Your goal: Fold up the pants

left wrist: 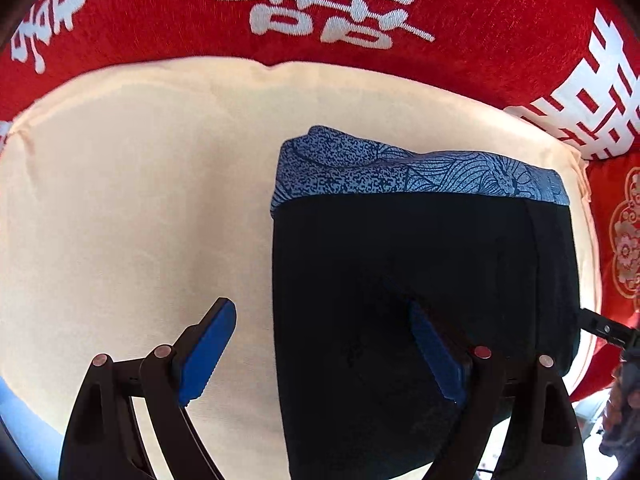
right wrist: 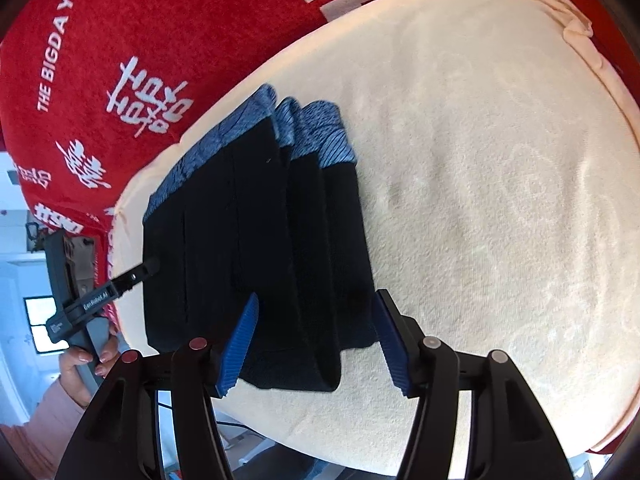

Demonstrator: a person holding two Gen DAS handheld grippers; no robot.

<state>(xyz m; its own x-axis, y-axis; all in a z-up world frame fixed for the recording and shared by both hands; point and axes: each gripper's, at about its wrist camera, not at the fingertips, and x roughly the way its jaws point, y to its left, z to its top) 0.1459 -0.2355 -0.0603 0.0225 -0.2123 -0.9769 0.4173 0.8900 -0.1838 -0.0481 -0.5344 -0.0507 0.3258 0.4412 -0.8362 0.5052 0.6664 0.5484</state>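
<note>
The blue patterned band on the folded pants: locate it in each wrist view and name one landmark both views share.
Left wrist view: the blue patterned band runs along the far edge of the dark pants, right of centre.
Right wrist view: the band sits upper left of centre, at the far end of the folded stack.
Shared landmark: the cream cloth under the pants, over red bedding.

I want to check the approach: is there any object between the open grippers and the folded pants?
Nothing visible. The pants lie folded on the cream cloth, and both the left gripper and right gripper hang open directly over them.
</note>
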